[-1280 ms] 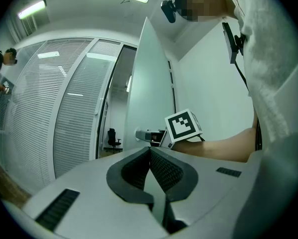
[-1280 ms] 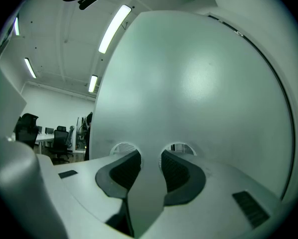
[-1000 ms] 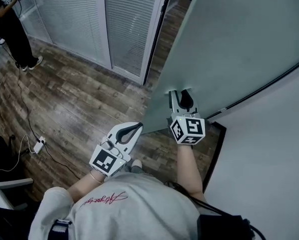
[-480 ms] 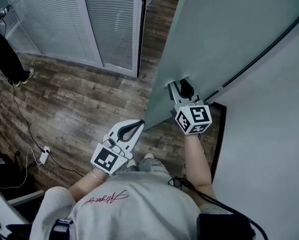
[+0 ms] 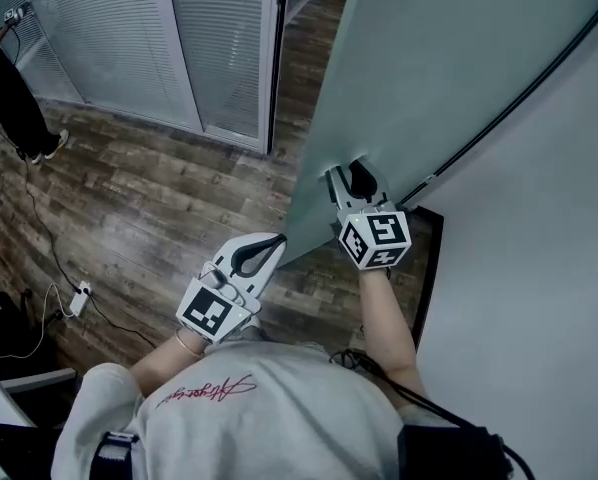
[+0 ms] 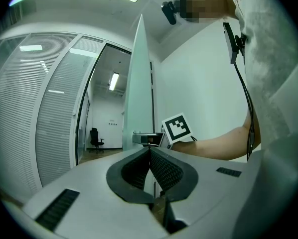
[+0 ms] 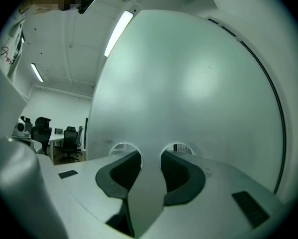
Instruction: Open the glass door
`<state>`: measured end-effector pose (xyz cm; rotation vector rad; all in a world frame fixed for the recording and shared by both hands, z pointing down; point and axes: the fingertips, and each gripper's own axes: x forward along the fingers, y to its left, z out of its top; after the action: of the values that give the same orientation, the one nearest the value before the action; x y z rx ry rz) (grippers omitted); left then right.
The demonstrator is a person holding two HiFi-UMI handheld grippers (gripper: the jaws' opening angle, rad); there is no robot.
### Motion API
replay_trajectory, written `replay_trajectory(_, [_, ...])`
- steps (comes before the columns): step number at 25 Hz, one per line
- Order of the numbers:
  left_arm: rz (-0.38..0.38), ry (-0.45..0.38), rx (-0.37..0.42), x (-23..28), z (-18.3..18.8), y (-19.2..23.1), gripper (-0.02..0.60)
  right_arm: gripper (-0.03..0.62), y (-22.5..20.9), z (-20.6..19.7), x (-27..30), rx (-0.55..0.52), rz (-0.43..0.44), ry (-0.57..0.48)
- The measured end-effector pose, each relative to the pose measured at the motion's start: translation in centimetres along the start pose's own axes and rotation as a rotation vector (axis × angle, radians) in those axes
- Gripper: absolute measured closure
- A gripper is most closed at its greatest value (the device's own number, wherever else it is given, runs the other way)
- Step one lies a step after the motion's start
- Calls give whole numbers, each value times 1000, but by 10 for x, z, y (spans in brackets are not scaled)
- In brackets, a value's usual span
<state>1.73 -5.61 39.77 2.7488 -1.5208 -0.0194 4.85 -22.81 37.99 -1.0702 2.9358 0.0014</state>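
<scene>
The frosted glass door point(image 5: 429, 78) stands ajar, and its free edge point(image 6: 139, 83) shows end-on in the left gripper view. My right gripper point(image 5: 351, 178) points level at the door and is shut on the door handle point(image 7: 148, 183), a pale upright bar between its pads. Frosted glass point(image 7: 189, 83) fills the view behind it. My left gripper point(image 5: 277, 240) hovers just left of the door's edge, shut and empty, its tips meeting point(image 6: 150, 149). The right gripper's marker cube point(image 6: 177, 127) shows past the door edge.
A glazed partition with blinds point(image 5: 129, 38) runs along the back left, with a dark gap beside the door. A white wall point(image 5: 539, 268) is at the right. A power strip and cable point(image 5: 77, 295) lie on the wood floor. A person point(image 5: 4, 88) stands far left.
The right gripper has stayed on the handle while the door and both hands shifted across the floor. The left gripper followed beside the door's edge, still shut.
</scene>
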Motion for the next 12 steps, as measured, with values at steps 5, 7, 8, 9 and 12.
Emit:
replay_trajectory(5, [64,-11,-1,1,4,-34,569,461,1,0,-22,-2,27,11])
replay_trajectory(7, [87,-18,-6,0,5,-47,569,461,3,1,-31,-2,39,12])
replay_trajectory(8, [97,-19,-11,0,4,-53,569,461,3,1,-35,-3,44,12])
replay_trajectory(9, [106,-18,-16,0,3,-60,569,461,3,1,-39,-3,50,13])
replay_trajectory(12, [137,-12,-28,-2,-1,-80,569,461,5,1,-53,-3,75,14])
